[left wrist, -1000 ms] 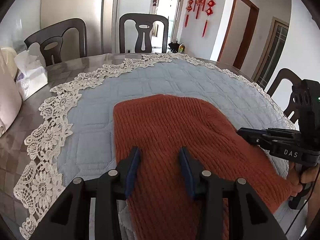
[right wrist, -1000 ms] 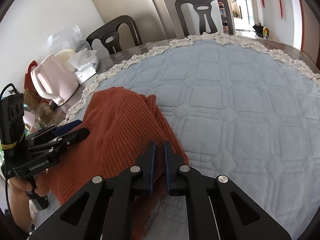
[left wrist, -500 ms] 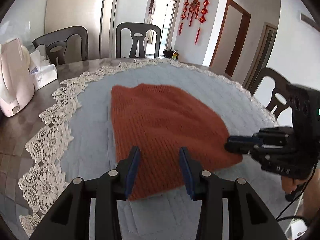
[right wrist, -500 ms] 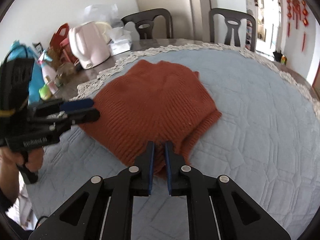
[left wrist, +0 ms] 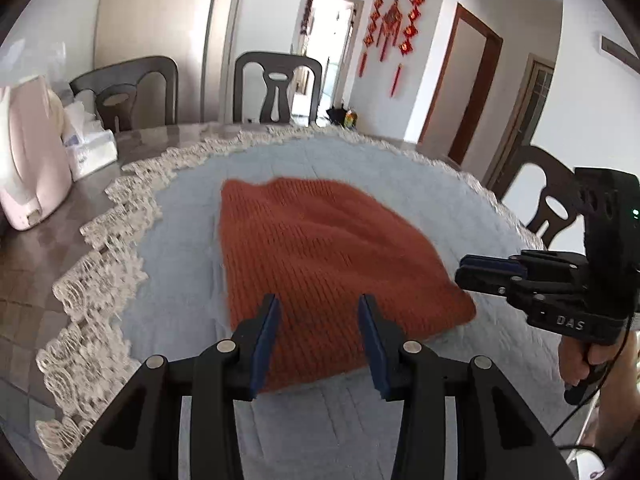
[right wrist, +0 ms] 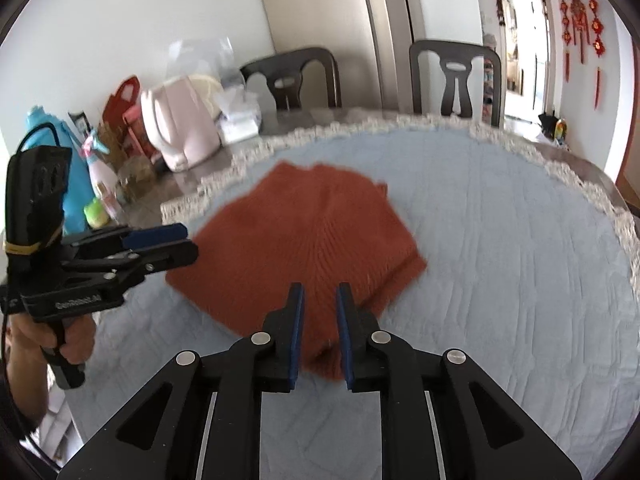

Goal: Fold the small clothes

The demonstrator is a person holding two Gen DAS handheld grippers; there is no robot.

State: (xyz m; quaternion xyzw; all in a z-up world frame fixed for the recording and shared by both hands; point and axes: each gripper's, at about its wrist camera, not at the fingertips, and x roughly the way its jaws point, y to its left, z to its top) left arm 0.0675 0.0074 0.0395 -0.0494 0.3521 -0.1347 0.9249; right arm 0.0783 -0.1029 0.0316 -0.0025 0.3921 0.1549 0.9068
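Right gripper (right wrist: 320,320) jaws are opening with nothing pinched, left gripper (left wrist: 318,336) is open and empty too, both hanging over the rust knit garment (left wrist: 320,264) lying folded on the quilted cloth (right wrist: 500,240), probably lining up another fold.

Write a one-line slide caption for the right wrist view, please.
Right tool, opening with nothing between its pads, above a folded rust knit garment on a blue quilted tablecloth.

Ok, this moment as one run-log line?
sweater: folded, flat on mat | left gripper: open, empty | right gripper: jaws opening, nothing gripped
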